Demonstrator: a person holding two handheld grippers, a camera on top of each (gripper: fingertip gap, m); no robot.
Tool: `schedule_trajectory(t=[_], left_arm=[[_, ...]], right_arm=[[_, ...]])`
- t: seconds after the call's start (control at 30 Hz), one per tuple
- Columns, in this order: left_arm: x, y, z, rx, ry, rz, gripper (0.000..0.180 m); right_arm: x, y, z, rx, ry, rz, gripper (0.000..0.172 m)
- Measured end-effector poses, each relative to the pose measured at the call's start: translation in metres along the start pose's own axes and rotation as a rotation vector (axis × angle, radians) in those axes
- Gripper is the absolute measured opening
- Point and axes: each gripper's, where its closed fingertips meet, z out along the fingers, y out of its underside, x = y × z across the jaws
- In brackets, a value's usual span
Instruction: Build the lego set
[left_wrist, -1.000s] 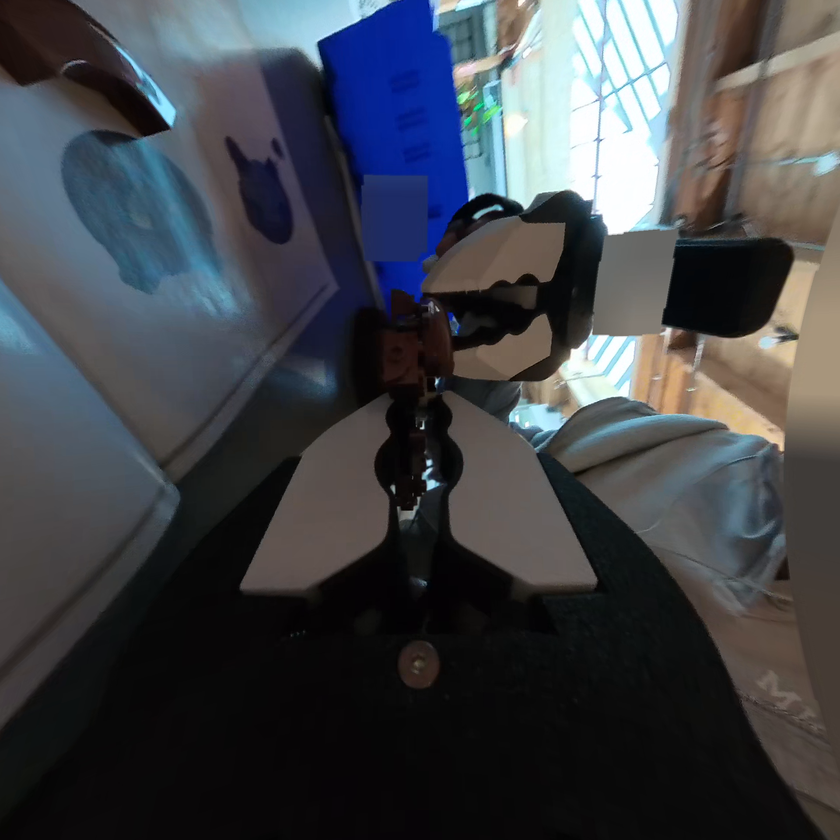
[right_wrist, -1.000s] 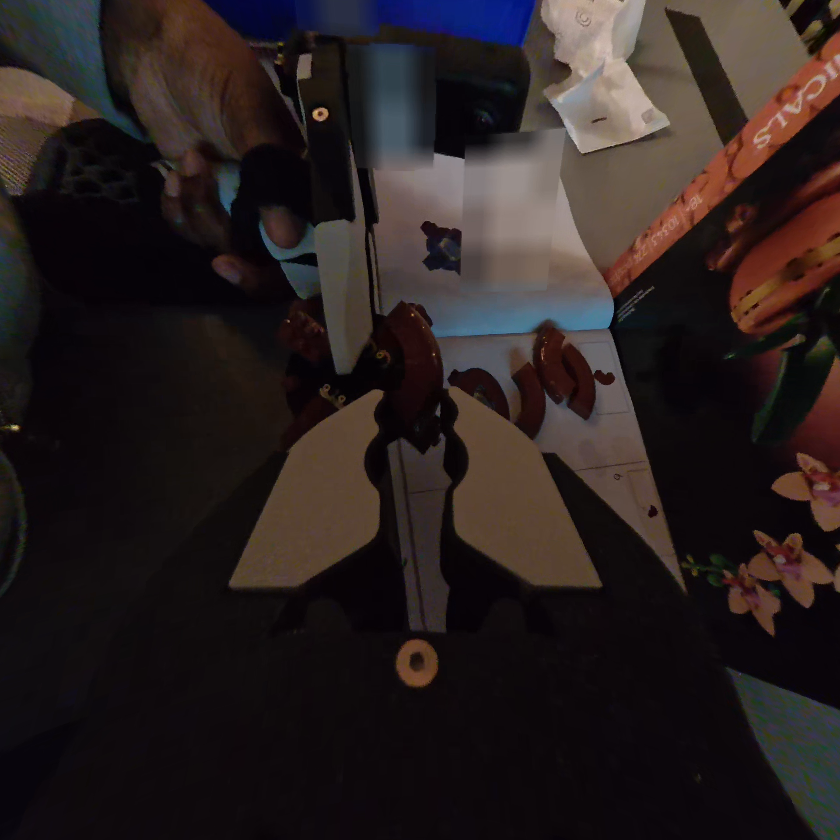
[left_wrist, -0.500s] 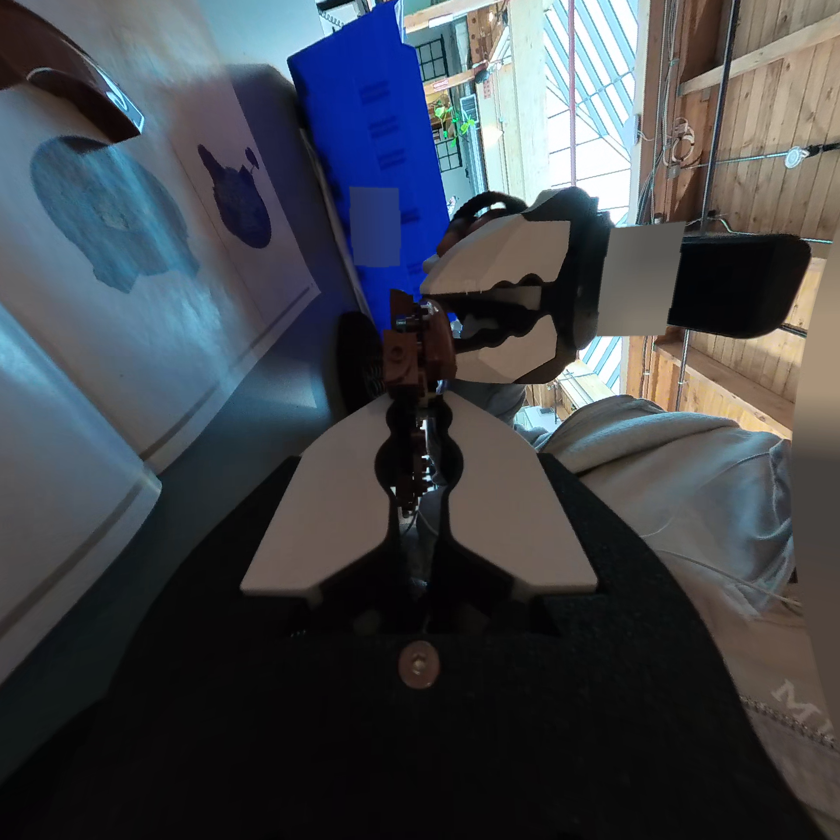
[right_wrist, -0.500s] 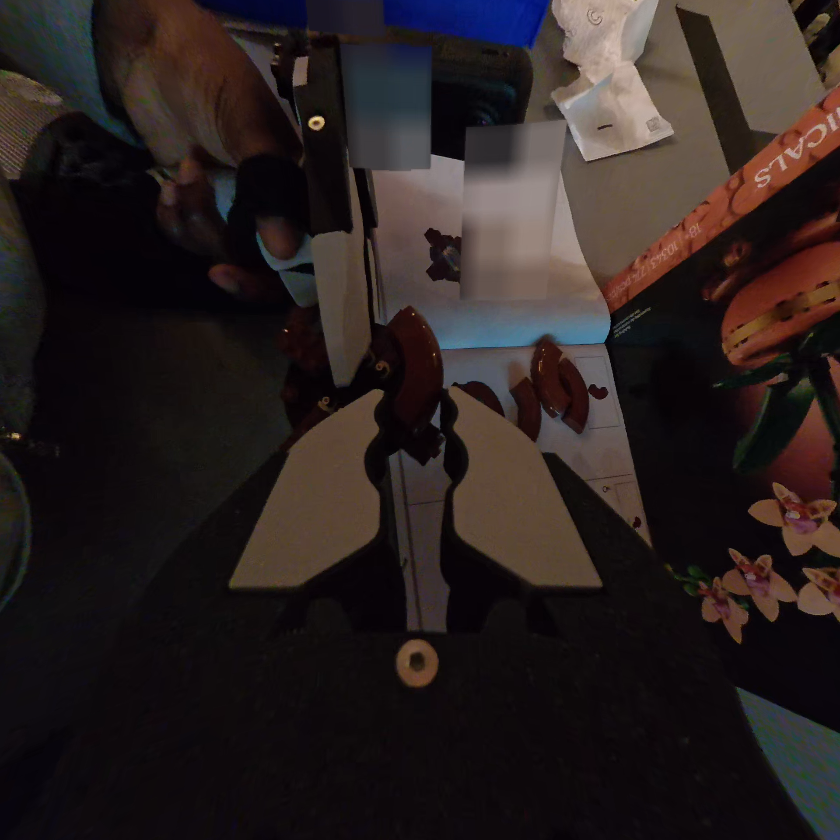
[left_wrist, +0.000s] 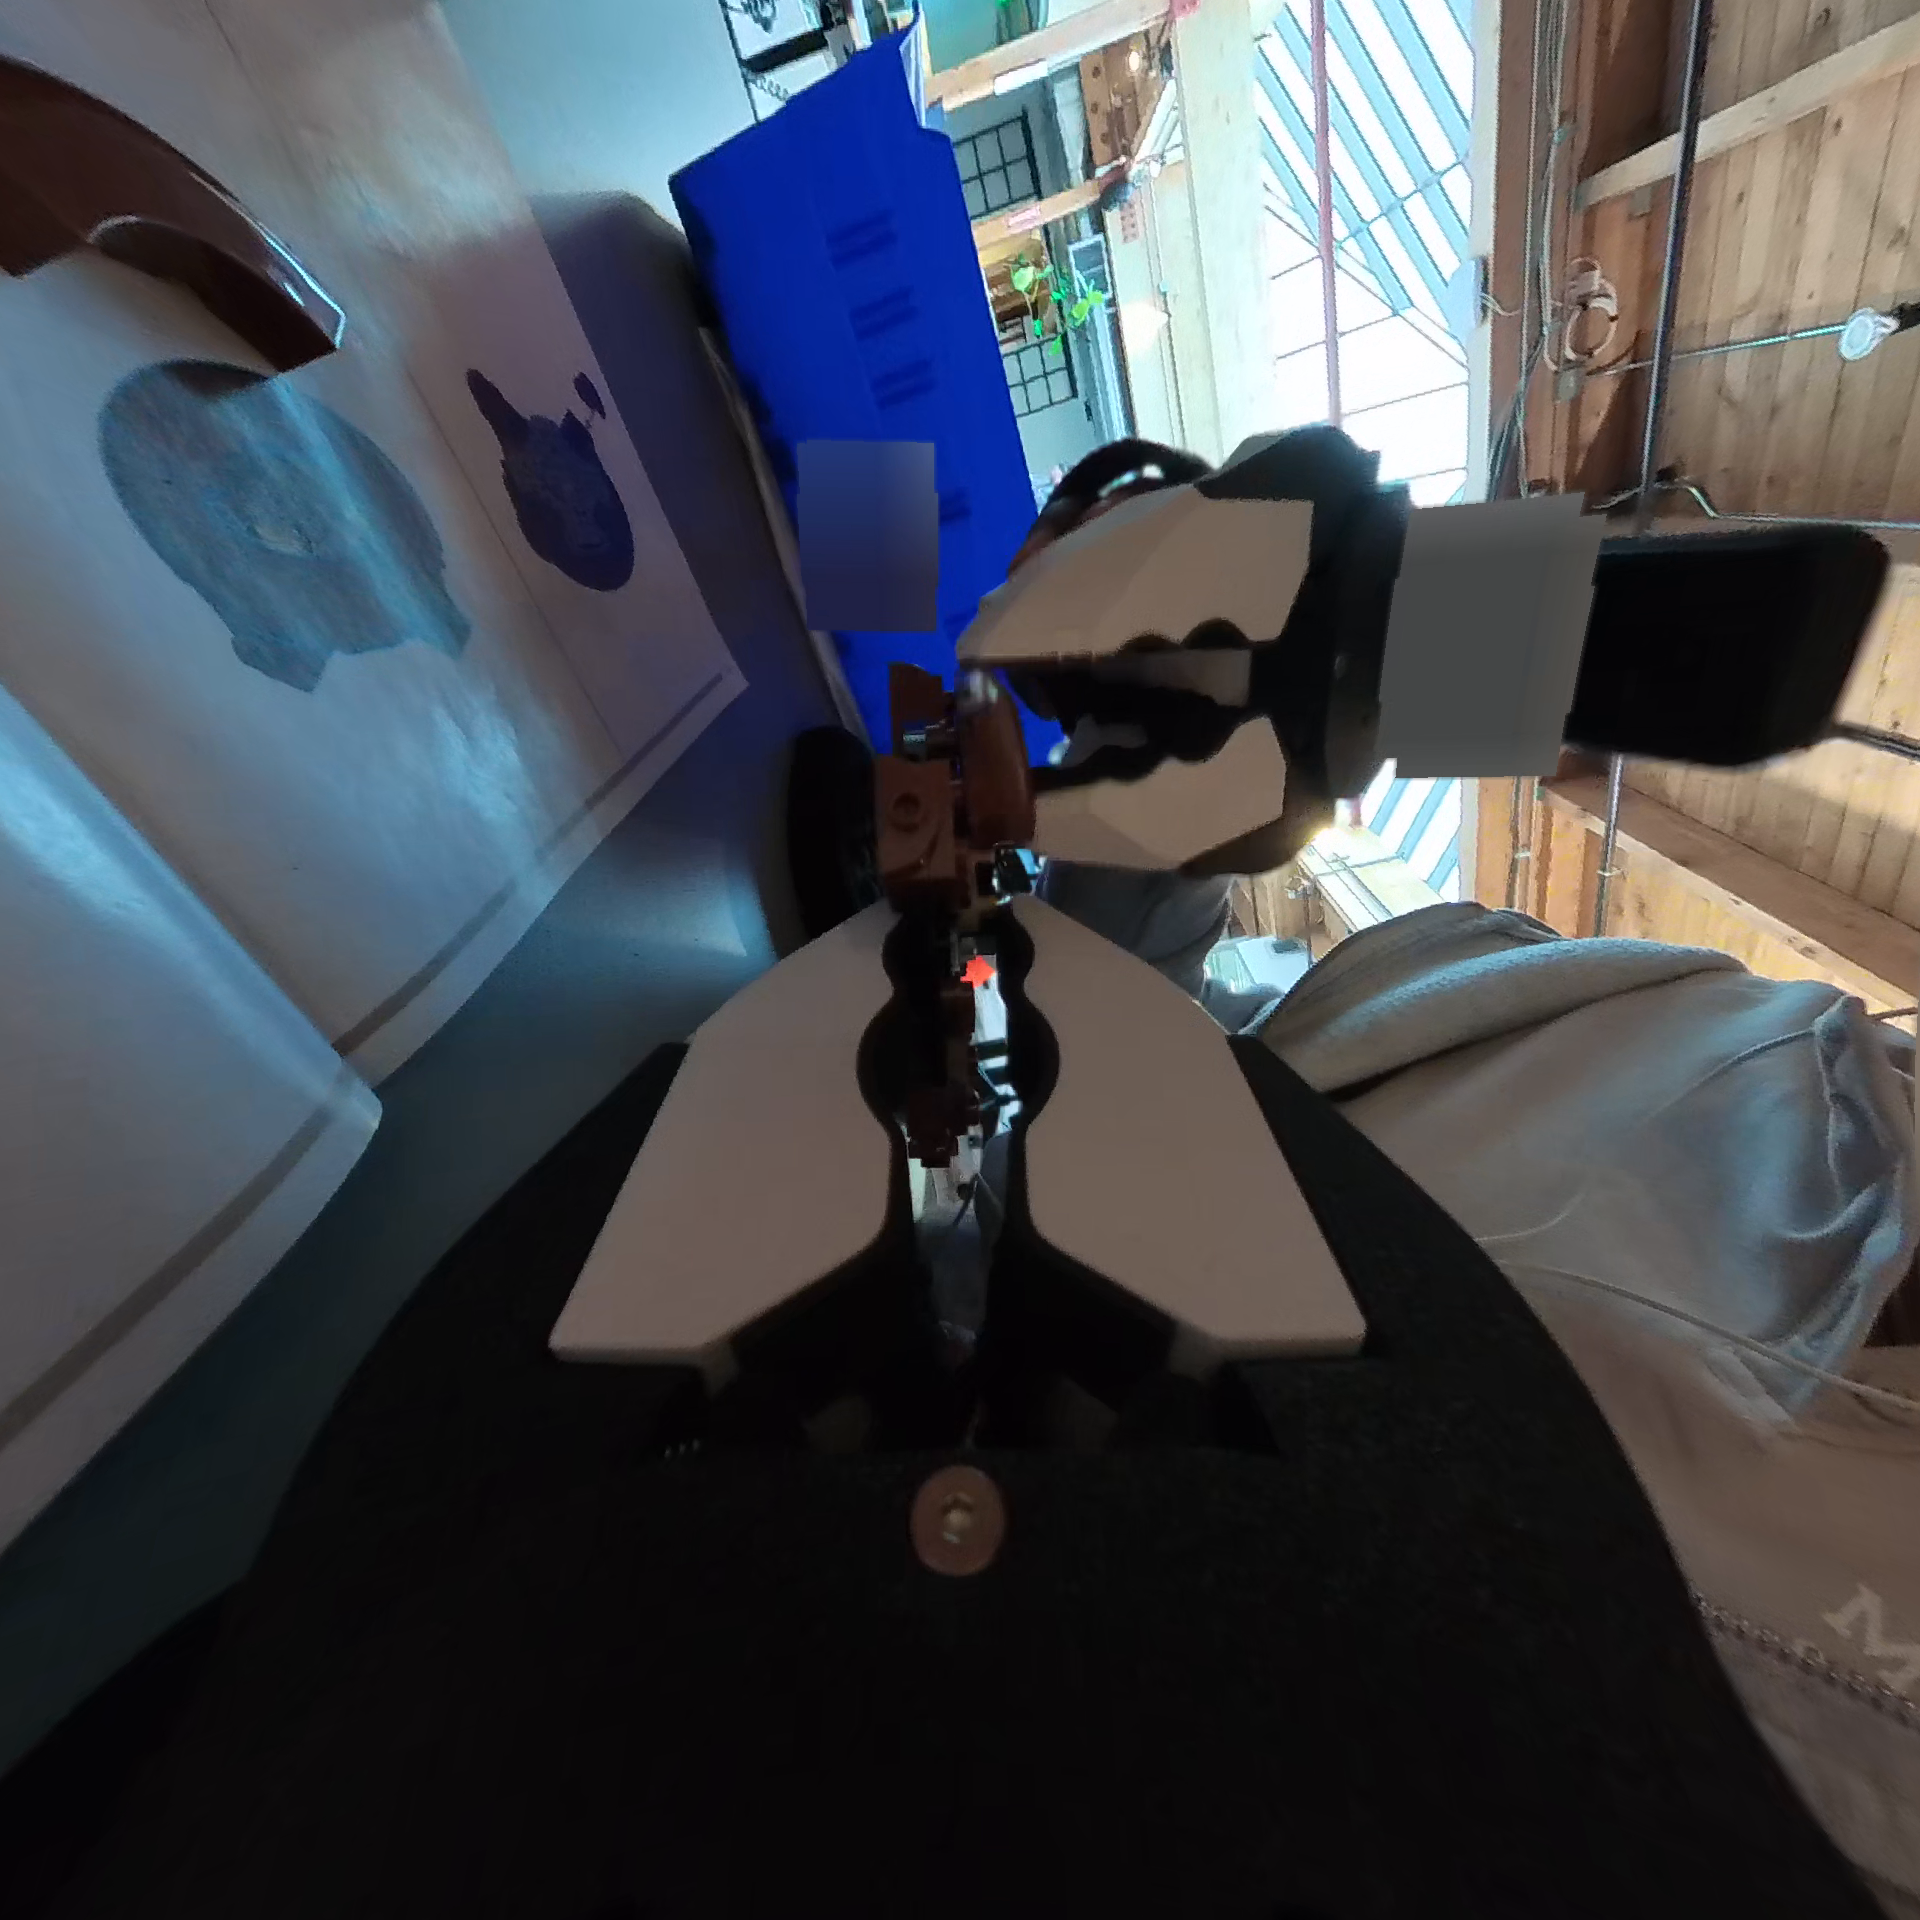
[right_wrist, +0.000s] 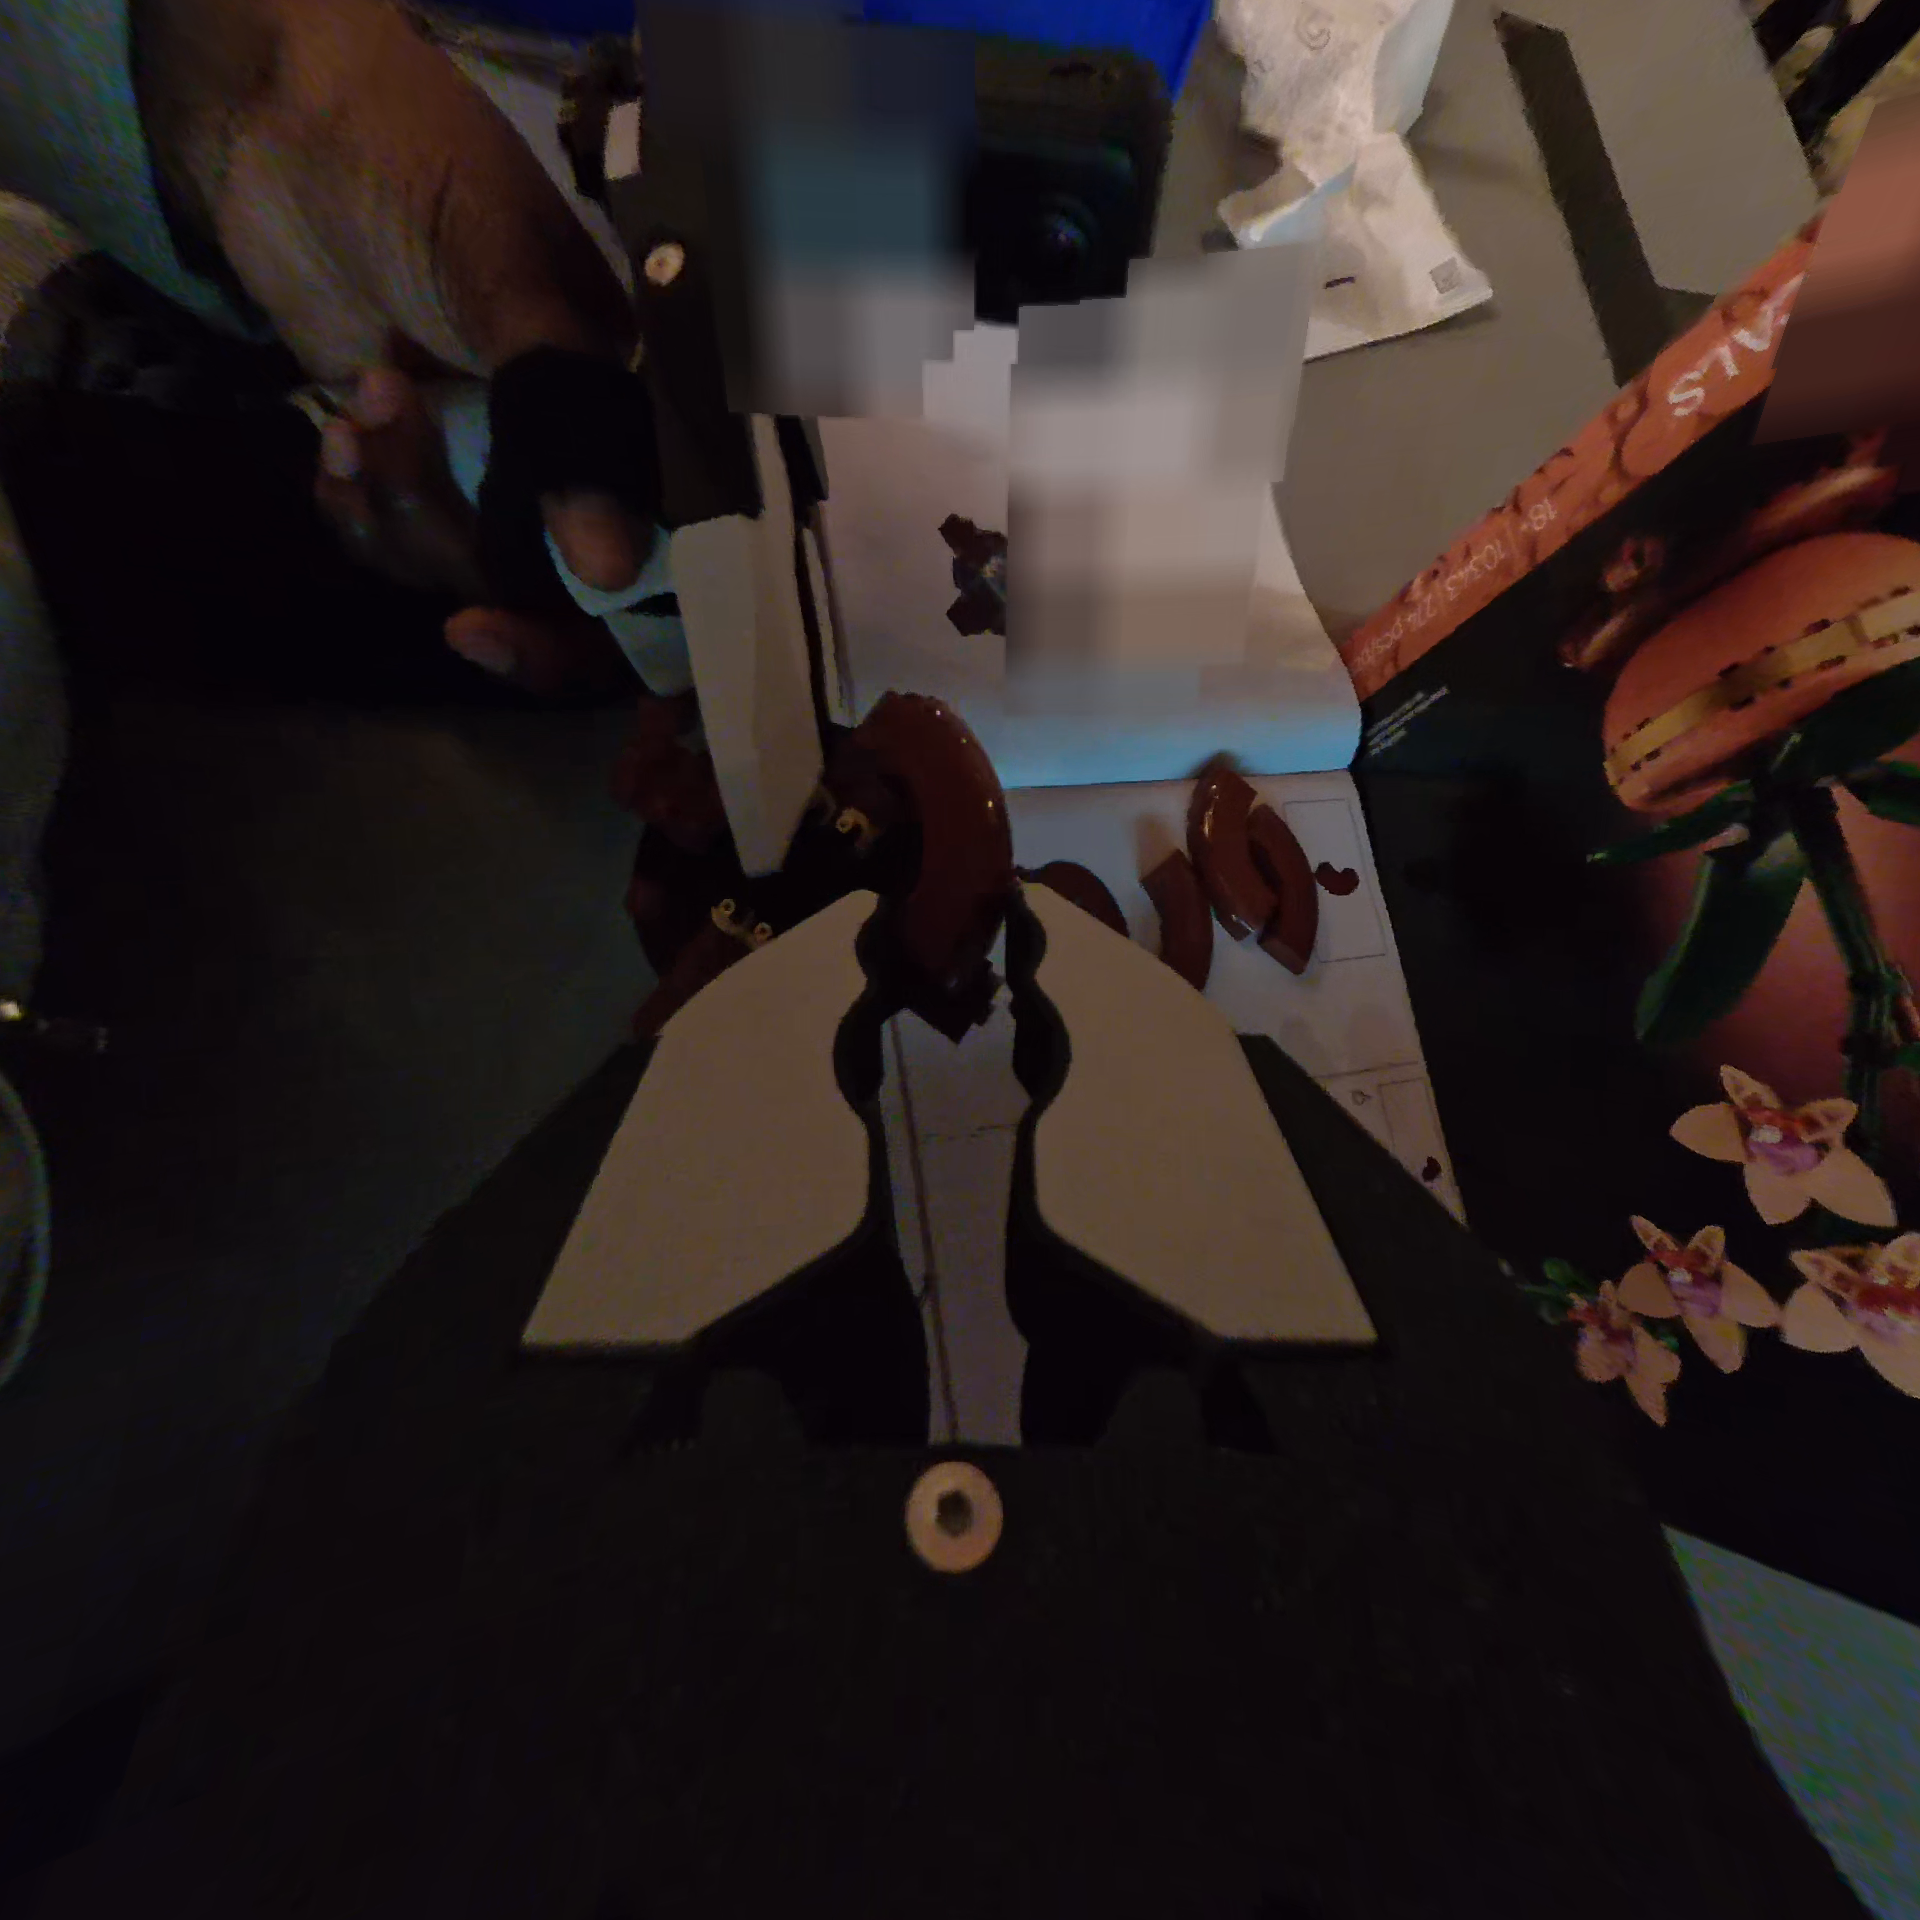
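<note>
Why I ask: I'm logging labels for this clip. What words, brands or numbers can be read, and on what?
I don't quote writing; this is where it stands.
Flower-picture box, orange band: pale capitals and numbers.
Same box, dark side: fine print, too small.
Crumpled white paper: tiny marks, unreadable.
Grey garment, lower edge: pale lettering, cut off.
Blue bin: blurred lines, unreadable.

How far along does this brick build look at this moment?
Partway. A brown brick assembly already exists, clamped in the left gripper. In hand: the right gripper presses a curved brown piece against it. Left: several loose curved brown pieces lie on the open instruction booklet.
</note>
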Motion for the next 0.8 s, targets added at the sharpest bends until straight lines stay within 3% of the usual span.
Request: schedule_trajectory(t=[0.1, 0.2, 0.27, 0.47, 0.8], left_arm=[[0.001, -0.002, 0.000, 0.007, -0.002, 0.005, 0.013], [0.003, -0.001, 0.001, 0.003, -0.004, 0.005, 0.013], [0.005, 0.001, 0.003, -0.005, 0.008, -0.004, 0.013], [0.005, 0.007, 0.004, -0.031, 0.006, 0.000, 0.013], [0.005, 0.007, 0.001, -0.025, 0.009, 0.003, 0.012]], right_arm=[[0.011, -0.015, -0.014, 0.292, -0.091, 0.322, 0.018], [0.029, -0.044, -0.061, 0.791, -0.379, 0.757, 0.017], [0.045, -0.045, -0.085, 1.022, -0.484, 0.926, 0.017], [0.050, -0.040, -0.089, 1.137, -0.563, 1.057, 0.017], [0.039, -0.047, -0.085, 1.095, -0.585, 1.024, 0.017]])
